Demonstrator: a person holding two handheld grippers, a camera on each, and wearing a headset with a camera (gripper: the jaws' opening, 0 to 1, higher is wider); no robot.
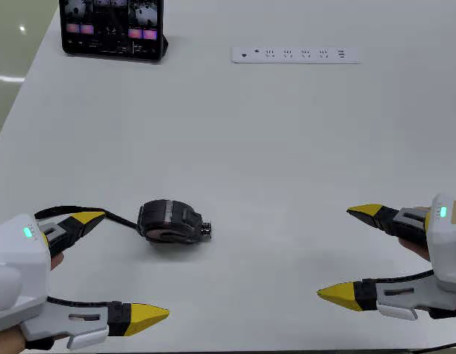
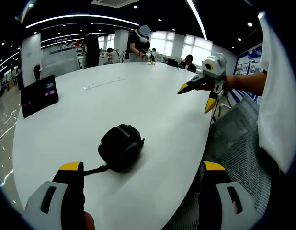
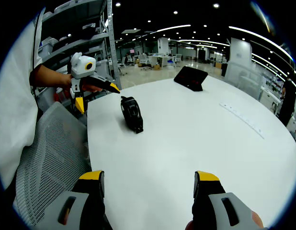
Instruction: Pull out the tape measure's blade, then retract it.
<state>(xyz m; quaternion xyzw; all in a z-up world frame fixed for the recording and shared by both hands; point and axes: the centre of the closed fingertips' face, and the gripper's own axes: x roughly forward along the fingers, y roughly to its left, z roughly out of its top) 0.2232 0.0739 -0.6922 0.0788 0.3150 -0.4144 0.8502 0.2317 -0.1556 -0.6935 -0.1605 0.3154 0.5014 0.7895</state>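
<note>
The tape measure (image 1: 173, 222) is lying lower left beside the left gripper (image 1: 135, 264); the right gripper (image 1: 334, 252) is hanging lower right; a tablet (image 1: 114, 28) and, seemingly, a power strip (image 1: 296, 54) are sitting up top.

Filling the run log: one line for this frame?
tape measure: on table, blade in | left gripper: open, beside it | right gripper: open, apart
</note>
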